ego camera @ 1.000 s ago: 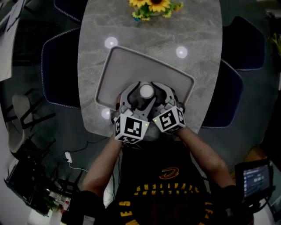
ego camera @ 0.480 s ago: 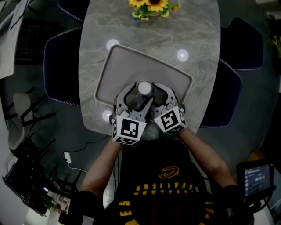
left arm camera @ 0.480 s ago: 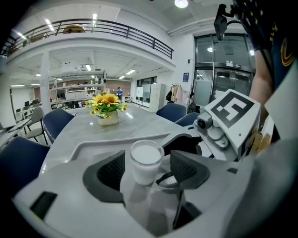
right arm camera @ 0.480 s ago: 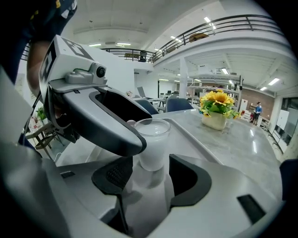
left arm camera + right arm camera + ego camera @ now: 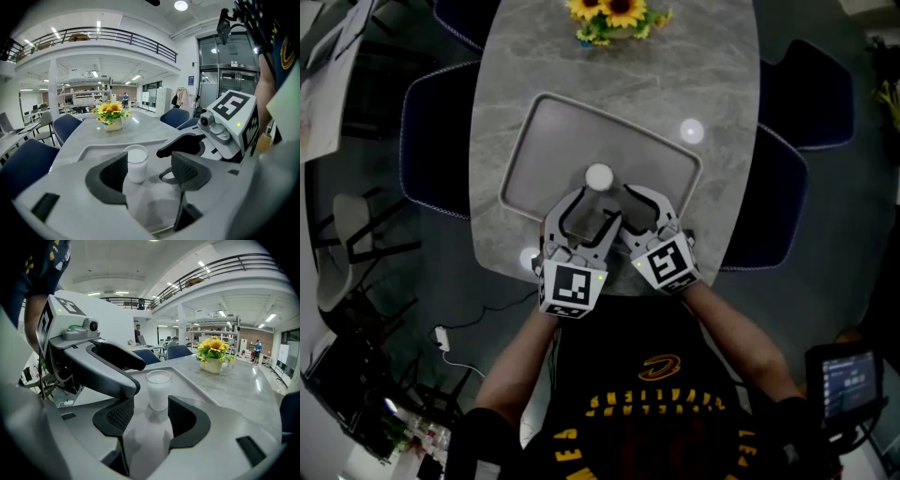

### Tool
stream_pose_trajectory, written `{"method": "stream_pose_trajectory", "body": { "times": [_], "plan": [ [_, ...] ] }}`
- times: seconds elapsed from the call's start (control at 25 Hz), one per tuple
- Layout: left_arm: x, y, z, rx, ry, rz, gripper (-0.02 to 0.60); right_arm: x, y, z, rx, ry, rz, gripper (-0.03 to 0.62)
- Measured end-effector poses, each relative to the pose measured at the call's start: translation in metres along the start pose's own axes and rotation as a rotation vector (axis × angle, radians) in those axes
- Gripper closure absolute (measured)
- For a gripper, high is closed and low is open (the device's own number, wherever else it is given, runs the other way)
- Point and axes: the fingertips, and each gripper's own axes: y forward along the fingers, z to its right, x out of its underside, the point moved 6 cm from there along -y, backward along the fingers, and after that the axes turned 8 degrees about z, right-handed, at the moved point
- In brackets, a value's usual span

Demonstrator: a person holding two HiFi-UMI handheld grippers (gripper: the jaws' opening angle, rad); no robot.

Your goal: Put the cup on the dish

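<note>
A white cup stands upright on the grey tray-like dish, near its front middle. My left gripper and right gripper sit side by side just behind the cup at the table's near edge, both open and holding nothing. In the left gripper view the cup stands past the tips of the left gripper, close to the left jaw. The right gripper view shows the cup just beyond the right gripper, free of both jaws.
A vase of sunflowers stands at the far end of the grey marble table. Dark blue chairs flank the table. The left gripper's upper arm crosses close beside the right one.
Both grippers have drawn back toward the person. The cup, which sat between their jaws a second ago, now stands alone on the dish just past the fingertips.
</note>
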Motion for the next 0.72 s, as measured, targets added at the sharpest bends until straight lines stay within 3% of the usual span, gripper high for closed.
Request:
{"method": "stream_pose_trajectory", "body": {
  "times": [0.2,0.44,0.48,0.52,0.64,0.72],
  "plan": [
    [-0.019,-0.022,0.014,-0.023,0.01,0.072,0.292,-0.01,-0.024,-0.009,0.002,0.027,0.059,0.362],
    [-0.033,-0.035,0.033,-0.022,-0.11,0.099,0.422,-0.026,-0.053,-0.01,0.037,0.11,0.154,0.364],
    [-0.039,-0.041,0.037,-0.022,-0.121,0.116,0.444,-0.03,-0.06,-0.012,0.042,0.108,0.171,0.383],
    [-0.046,-0.047,0.042,-0.019,-0.13,0.139,0.461,-0.034,-0.068,-0.014,0.048,0.106,0.192,0.482],
    [-0.064,-0.063,0.055,-0.003,-0.145,0.213,0.519,-0.047,-0.087,-0.019,0.058,0.112,0.245,0.568],
    [-0.076,-0.077,0.065,-0.002,-0.154,0.241,0.579,-0.057,-0.101,-0.024,0.052,0.116,0.275,0.588]
  ]
}}
